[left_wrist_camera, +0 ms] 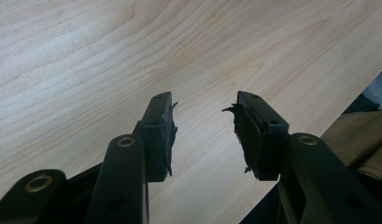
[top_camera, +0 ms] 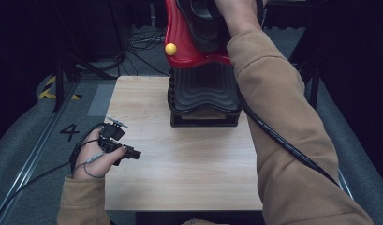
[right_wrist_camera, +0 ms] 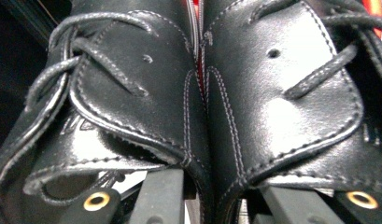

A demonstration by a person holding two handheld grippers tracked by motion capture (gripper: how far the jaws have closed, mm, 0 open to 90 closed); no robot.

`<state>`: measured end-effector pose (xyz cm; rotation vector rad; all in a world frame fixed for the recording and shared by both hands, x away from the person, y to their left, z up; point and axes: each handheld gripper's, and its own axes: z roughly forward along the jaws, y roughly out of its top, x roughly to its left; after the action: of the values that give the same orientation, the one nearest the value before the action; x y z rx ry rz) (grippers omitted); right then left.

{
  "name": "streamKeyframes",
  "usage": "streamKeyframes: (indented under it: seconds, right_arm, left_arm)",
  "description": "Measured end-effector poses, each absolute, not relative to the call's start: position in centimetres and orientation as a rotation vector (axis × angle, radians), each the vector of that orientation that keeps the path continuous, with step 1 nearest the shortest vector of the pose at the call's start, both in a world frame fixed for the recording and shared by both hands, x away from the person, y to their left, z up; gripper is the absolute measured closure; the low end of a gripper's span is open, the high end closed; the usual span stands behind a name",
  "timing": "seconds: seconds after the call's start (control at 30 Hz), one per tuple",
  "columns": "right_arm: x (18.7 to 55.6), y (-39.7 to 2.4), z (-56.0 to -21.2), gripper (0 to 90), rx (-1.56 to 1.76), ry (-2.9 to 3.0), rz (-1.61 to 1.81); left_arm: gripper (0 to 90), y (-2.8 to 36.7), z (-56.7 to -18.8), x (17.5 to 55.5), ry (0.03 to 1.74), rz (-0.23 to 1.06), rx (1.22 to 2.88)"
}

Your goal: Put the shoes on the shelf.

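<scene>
Two black leather lace-up shoes, a left one (right_wrist_camera: 123,98) and a right one (right_wrist_camera: 296,98), are pressed side by side in the right gripper view. My right gripper (right_wrist_camera: 221,186) has one jaw inside each shoe and pinches their touching inner walls together. In the high view a black shoe (top_camera: 201,23) sits on top of a red stand (top_camera: 180,42), with my right hand over it hiding the gripper. My left gripper (top_camera: 133,153) rests at the table's left edge, its jaws open with nothing between them (left_wrist_camera: 205,105) above bare wood.
The red stand has a black ridged base (top_camera: 205,89) at the far middle of the wooden table (top_camera: 180,168), and a yellow ball (top_camera: 170,48) on its side. A cable (top_camera: 278,138) trails along my right sleeve. Dark floor and cables lie beyond the table.
</scene>
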<state>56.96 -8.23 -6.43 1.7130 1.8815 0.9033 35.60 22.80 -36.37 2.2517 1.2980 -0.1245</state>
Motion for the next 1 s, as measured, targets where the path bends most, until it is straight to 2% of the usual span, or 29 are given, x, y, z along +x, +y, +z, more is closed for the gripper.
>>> streamKeyframes:
  seconds: [0.43,0.6,1.0]
  right_arm:
    - [57.2,-6.9,-8.3,77.3,1.723,1.843,0.907]
    - [57.2,-6.6,-8.4,65.5,1.695,1.889,0.919]
    - [56.3,-9.0,-8.2,50.2,1.767,1.986,0.848]
  left_arm:
    - [58.1,22.8,-36.2,35.5,1.295,-0.121,2.249]
    - [58.2,22.8,-36.1,35.4,1.293,-0.117,2.248]
    - [58.0,22.0,-36.0,35.4,1.279,-0.118,2.272]
